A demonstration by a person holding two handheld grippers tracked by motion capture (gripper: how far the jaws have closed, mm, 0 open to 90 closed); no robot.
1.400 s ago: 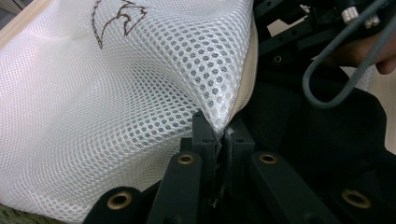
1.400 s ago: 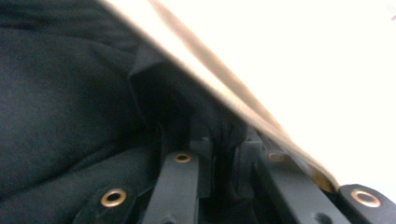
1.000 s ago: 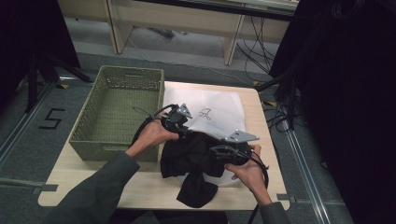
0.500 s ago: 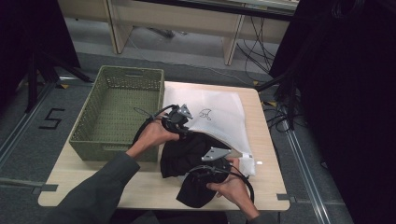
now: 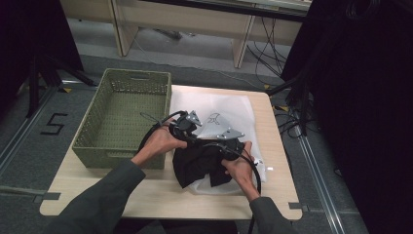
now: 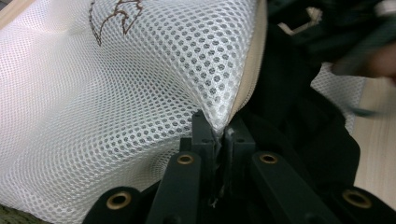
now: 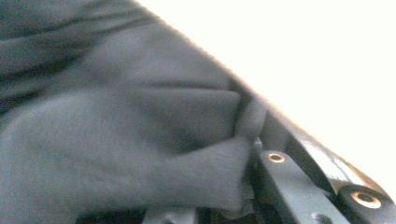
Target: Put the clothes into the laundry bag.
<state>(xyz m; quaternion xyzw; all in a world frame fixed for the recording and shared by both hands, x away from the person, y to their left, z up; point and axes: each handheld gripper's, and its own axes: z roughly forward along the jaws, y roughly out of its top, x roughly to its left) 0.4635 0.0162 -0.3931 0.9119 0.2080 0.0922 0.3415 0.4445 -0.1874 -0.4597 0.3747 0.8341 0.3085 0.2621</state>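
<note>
Black crumpled cloth garment [image 5: 202, 163] apparently pinched, jaws just closing, by right hand-held gripper [image 5: 225, 145]; left hand-held gripper [image 6: 218, 135] clamped on white mesh laundry bag [image 6: 107, 93] edge.

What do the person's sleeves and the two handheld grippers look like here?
Both forearms wear dark grey long sleeves. The left gripper and right gripper are black, each topped by a grey three-cornered plate, with brass-coloured rivets on the jaws and a black cable trailing back.
</note>
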